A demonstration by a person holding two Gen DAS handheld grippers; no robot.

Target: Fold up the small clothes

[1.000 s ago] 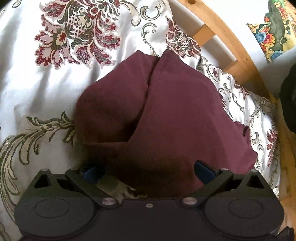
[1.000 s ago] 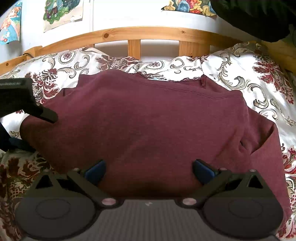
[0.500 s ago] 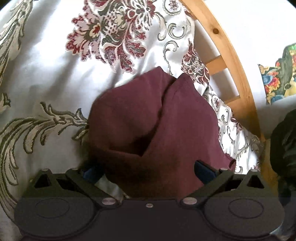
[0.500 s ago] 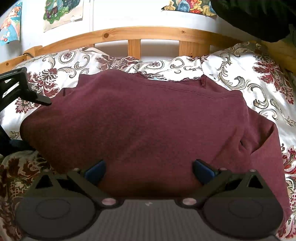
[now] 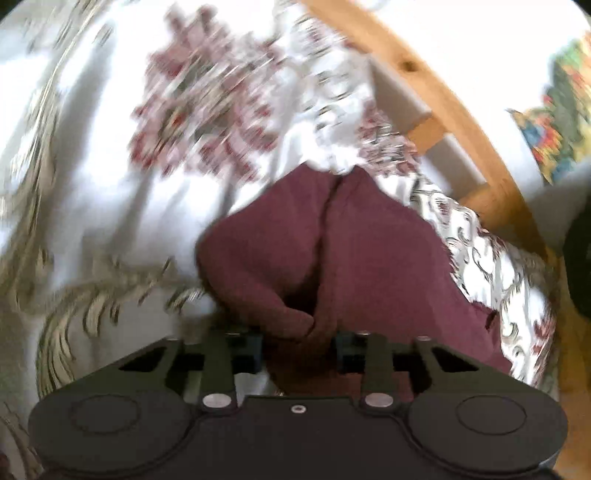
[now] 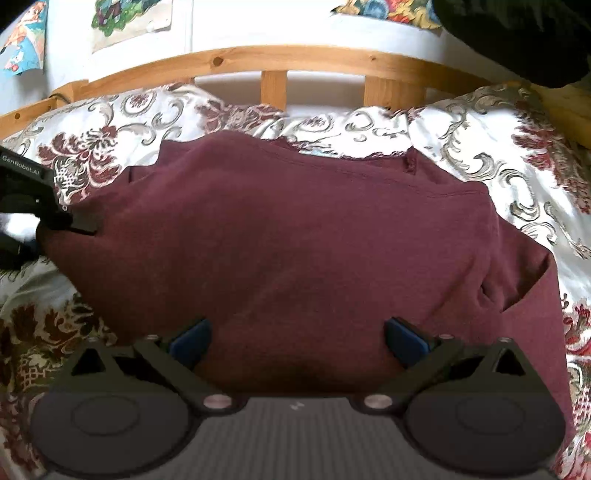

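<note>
A maroon sweatshirt [image 6: 295, 236] lies spread on a floral bedspread [image 6: 517, 177]. My left gripper [image 5: 299, 345] has closed on a bunched fold of the sweatshirt [image 5: 314, 266] at its left edge; the cloth is pinched between the blue pads. The left gripper also shows at the far left of the right wrist view [image 6: 33, 206], at the garment's left edge. My right gripper [image 6: 297, 338] is open, its blue pads wide apart over the near hem of the sweatshirt, holding nothing.
A wooden headboard [image 6: 273, 62] runs along the back of the bed, with colourful pictures [image 6: 129, 14] on the white wall behind. A dark object [image 6: 517, 33] hangs at the upper right. The bedspread [image 5: 110, 147] extends to the left of the garment.
My left gripper went from open to shut on the sweatshirt's left edge, bunching the cloth, and its view swung and blurred. The right gripper has not moved.
</note>
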